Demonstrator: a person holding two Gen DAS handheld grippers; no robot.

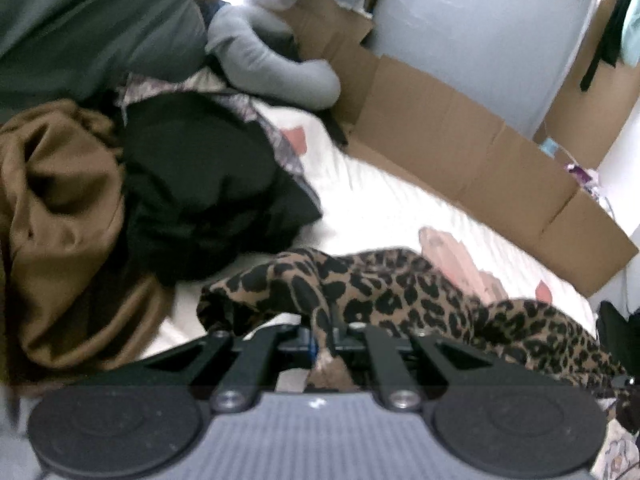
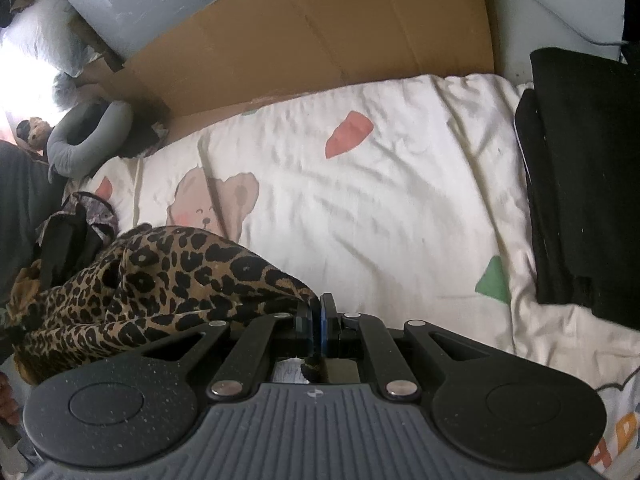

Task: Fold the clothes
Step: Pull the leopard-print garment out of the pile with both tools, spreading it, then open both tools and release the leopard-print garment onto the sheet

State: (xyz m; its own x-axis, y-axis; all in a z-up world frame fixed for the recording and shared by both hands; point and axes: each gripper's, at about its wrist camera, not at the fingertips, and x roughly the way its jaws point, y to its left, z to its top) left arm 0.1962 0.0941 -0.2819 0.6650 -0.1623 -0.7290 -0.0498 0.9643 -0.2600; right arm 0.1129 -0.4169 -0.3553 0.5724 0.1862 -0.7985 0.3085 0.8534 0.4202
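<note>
A leopard-print garment (image 1: 392,292) lies bunched on the white cartoon-print bedsheet (image 1: 384,208). My left gripper (image 1: 326,334) is shut on a fold of it, and the cloth runs down between the fingers. In the right wrist view the same leopard-print garment (image 2: 160,280) stretches off to the left. My right gripper (image 2: 318,314) is shut on its pointed corner just above the bedsheet (image 2: 380,208), the blue pads pressed together.
A pile of unfolded clothes, brown (image 1: 60,216) and black (image 1: 208,188), lies left of the garment. Folded black clothes (image 2: 584,176) are stacked at the right. Flattened cardboard (image 2: 320,36) lines the far side of the bed. A grey neck pillow (image 1: 264,60) lies near the head.
</note>
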